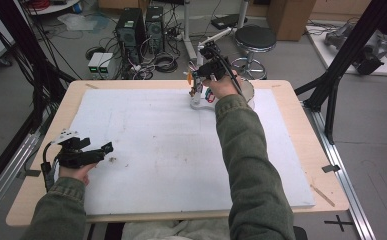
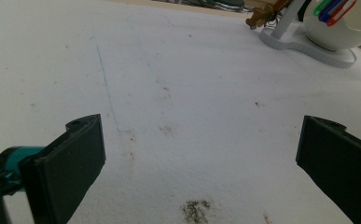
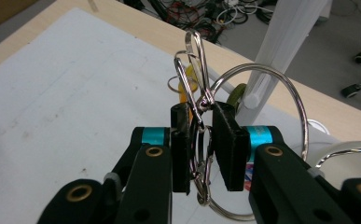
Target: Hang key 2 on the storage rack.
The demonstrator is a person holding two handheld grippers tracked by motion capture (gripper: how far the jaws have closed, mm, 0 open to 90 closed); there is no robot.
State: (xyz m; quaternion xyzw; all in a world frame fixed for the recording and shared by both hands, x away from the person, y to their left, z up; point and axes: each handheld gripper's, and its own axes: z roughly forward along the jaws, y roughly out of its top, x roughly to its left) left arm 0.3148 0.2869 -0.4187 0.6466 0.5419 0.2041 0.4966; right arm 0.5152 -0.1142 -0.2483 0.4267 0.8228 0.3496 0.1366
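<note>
My right gripper (image 3: 201, 116) is shut on a bunch of silver metal rings (image 3: 194, 60), and a large key ring (image 3: 295, 98) hangs from the bunch. In the high view the right gripper (image 1: 199, 80) is at the far middle of the white foam board (image 1: 156, 145), right over a white stand (image 1: 199, 103). The stand's post (image 3: 288, 42) rises just behind the rings, with small yellowish pieces hanging by it. My left gripper (image 1: 103, 150) rests low at the board's near left, its jaws wide open with nothing between them (image 2: 201, 140).
A white cup with coloured pens (image 2: 336, 28) sits on the stand's base (image 2: 304, 44). There is a dark smudge (image 2: 196, 210) on the board by the left gripper. Beyond the table's far edge are a stool (image 1: 255, 39), computer towers (image 1: 131, 27) and floor cables. A black frame leg (image 1: 338, 65) stands at the right.
</note>
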